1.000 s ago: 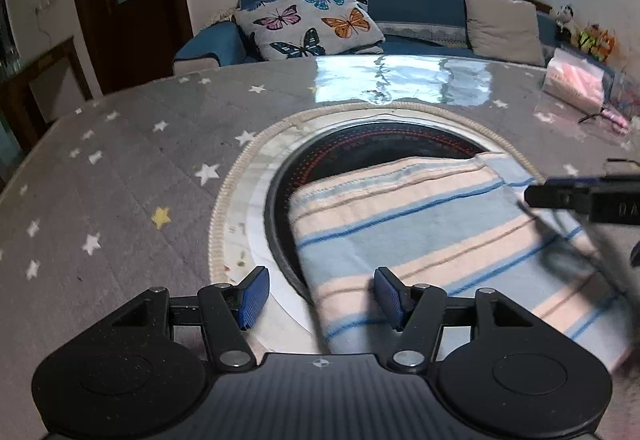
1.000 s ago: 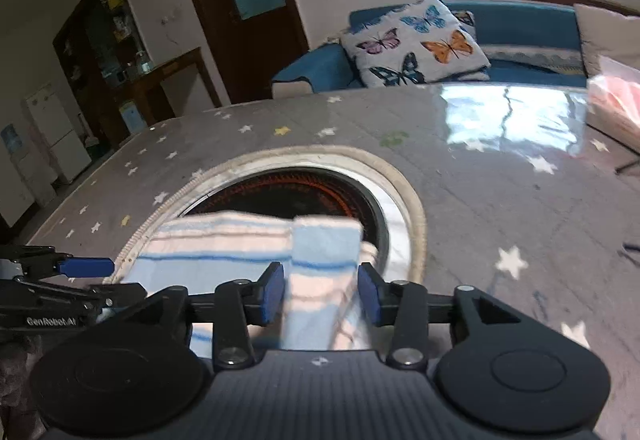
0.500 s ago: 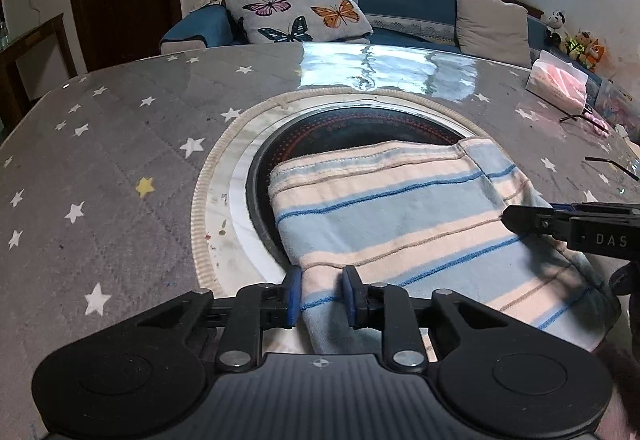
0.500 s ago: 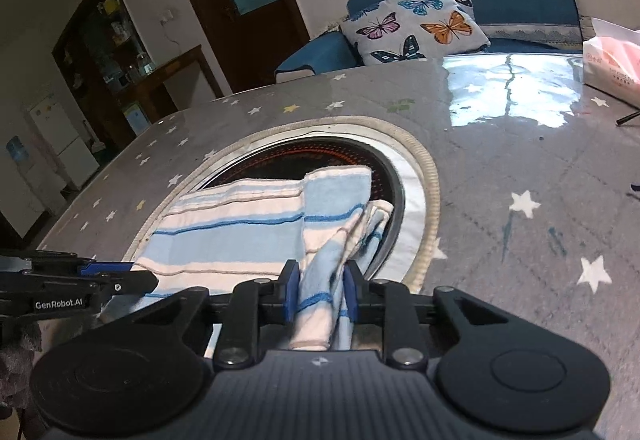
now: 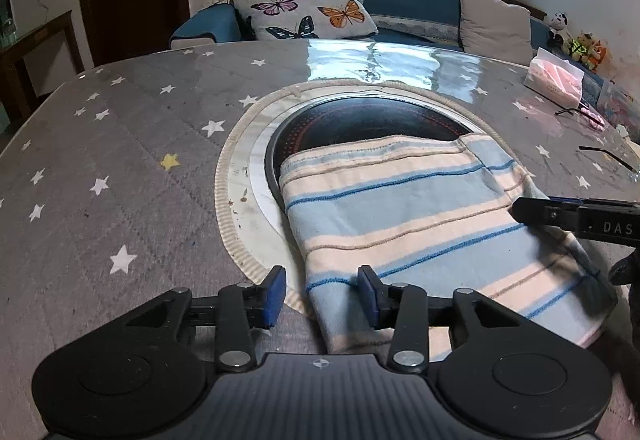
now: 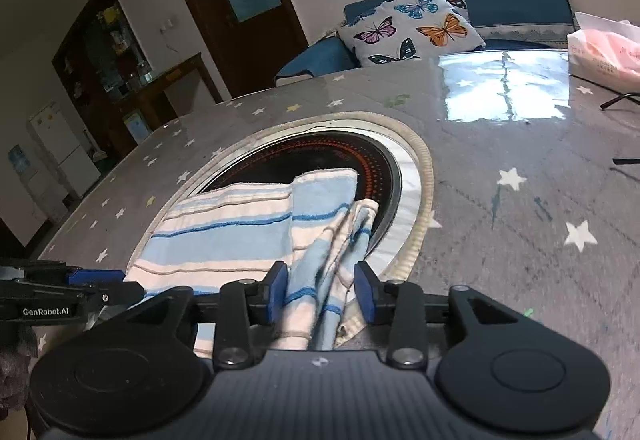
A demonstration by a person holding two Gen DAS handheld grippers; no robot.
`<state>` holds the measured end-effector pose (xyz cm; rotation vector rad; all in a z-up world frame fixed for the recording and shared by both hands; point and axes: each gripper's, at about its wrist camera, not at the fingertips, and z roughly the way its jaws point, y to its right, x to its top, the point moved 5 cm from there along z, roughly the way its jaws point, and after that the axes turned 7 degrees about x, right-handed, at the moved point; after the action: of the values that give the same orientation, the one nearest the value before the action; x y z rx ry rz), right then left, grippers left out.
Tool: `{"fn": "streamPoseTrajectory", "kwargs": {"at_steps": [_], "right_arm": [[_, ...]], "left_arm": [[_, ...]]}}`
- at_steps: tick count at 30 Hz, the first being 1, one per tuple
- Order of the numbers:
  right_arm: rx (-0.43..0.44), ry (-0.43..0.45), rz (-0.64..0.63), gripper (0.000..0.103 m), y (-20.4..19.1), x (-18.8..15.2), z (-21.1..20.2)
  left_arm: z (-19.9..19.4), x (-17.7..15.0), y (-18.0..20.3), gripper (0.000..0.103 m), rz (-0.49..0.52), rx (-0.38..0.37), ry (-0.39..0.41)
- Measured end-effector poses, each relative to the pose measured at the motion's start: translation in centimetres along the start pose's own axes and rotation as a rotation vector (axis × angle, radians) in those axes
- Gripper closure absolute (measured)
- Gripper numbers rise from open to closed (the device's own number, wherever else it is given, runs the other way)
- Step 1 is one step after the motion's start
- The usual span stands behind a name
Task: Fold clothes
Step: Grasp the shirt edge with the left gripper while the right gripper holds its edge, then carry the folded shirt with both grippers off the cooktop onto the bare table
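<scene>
Left gripper (image 5: 322, 294) sat at bottom centre of the left wrist view, jaws spread wide, nothing clamped. The near-left corner of the striped towel (image 5: 420, 216) lay between the blue pads (image 5: 274, 294), against the right-hand pad and clear of the left-hand one.

Right gripper (image 6: 322, 292) sat at bottom centre of the right wrist view, jaws also apart. A bunched fold of the towel (image 6: 240, 236) ran between its pads (image 6: 366, 292); whether they touched the cloth could not be told.

Towel was light blue and cream with dark blue stripes. It lay folded across the lower centre and right of the left wrist frame, covering the near part of the round black cooktop (image 5: 372, 118) set into the table (image 5: 120, 160). Its far edge crossed the cooktop. The right gripper's fingers (image 5: 576, 216) came in from the right edge of the left wrist frame, over the towel's right side.

Table cover was grey with white stars. Butterfly cushion (image 5: 304, 10) sat on the blue sofa (image 5: 412, 0) at top centre. Pink tissue pack (image 5: 554, 76) lay at the upper right, on the table's far edge.
</scene>
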<state>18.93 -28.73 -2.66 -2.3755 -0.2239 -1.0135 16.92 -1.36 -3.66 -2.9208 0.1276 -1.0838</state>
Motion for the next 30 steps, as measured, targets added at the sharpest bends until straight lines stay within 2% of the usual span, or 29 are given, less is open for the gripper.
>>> {"fn": "streamPoseTrajectory", "kwargs": {"at_steps": [6, 10, 15, 17, 20, 25, 30], "right_arm": [[-0.038, 0.02, -0.009, 0.06, -0.2, -0.2, 0.2], [-0.059, 0.018, -0.025, 0.059, -0.6, -0.4, 0.3], [-0.032, -0.007, 0.008, 0.068, -0.8, -0.7, 0.8], [-0.02, -0.012, 0.035, 0.08, -0.8, -0.8, 0.9], [-0.006, -0.009, 0.076, 0.085, -0.8, -1.1, 0.7], [-0.008, -0.007, 0.074, 0.088, -1.6, -1.5, -0.1], [-0.001, -0.018, 0.046, 0.089, -3.2, -2.2, -0.9]], "left_arm": [[0.0, -0.3, -0.1, 0.06, -0.017, -0.008, -0.007], [0.0, -0.4, 0.0, 0.061, -0.012, -0.013, -0.007], [0.0, -0.5, 0.1, 0.062, -0.017, -0.029, -0.008], [-0.1, -0.5, 0.0, 0.062, -0.02, -0.035, -0.008], [-0.3, -0.7, -0.1, 0.073, -0.027, -0.061, -0.008], [-1.0, -1.2, -0.2, 0.085, -0.037, -0.085, -0.002], [-2.5, -2.6, -1.5, 0.089, -0.057, -0.095, 0.012]]}}
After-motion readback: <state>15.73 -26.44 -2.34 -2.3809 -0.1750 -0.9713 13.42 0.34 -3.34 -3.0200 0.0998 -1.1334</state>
